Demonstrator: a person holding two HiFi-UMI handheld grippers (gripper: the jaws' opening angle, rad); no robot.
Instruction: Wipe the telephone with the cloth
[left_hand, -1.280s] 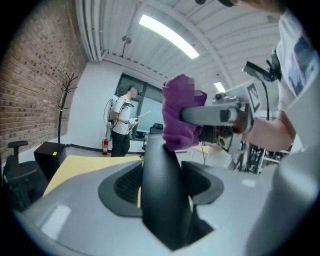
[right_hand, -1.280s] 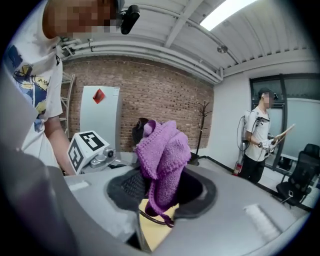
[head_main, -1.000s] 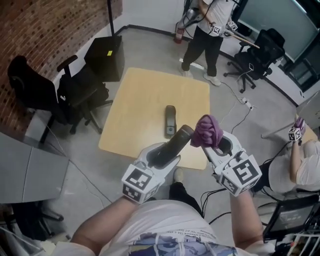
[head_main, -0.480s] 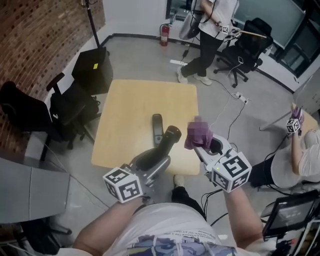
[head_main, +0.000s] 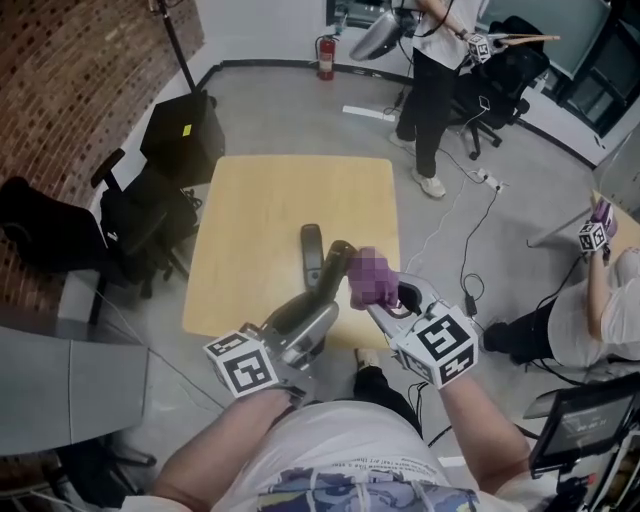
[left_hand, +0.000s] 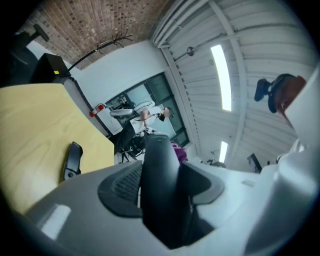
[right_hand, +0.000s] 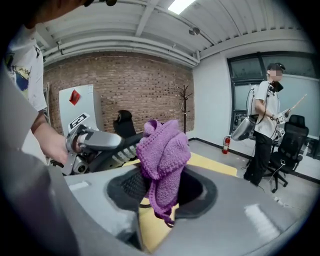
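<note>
My left gripper (head_main: 317, 301) is shut on a black telephone handset (head_main: 331, 271), which sticks out level over the near edge of the yellow table (head_main: 260, 215). In the left gripper view the handset (left_hand: 160, 180) fills the space between the jaws. The telephone's black cradle (head_main: 312, 254) lies on the table just beyond, and it shows as the cradle (left_hand: 72, 159) to the left in that view. My right gripper (head_main: 386, 296) is shut on a bunched purple cloth (head_main: 371, 278), right beside the handset's tip. The cloth (right_hand: 162, 160) hangs between the right jaws, with the handset (right_hand: 123, 149) to its left.
Black office chairs (head_main: 140, 215) and a black box (head_main: 182, 138) stand left of the table. A person (head_main: 437, 90) stands beyond its far right corner, near a red fire extinguisher (head_main: 325, 56). Another person's arm (head_main: 598, 300) shows at the right edge, above cables on the floor.
My left gripper has rolled with the handset in it and shifted a little. My right gripper has sunk and come left, bringing the cloth next to the handset's tip.
</note>
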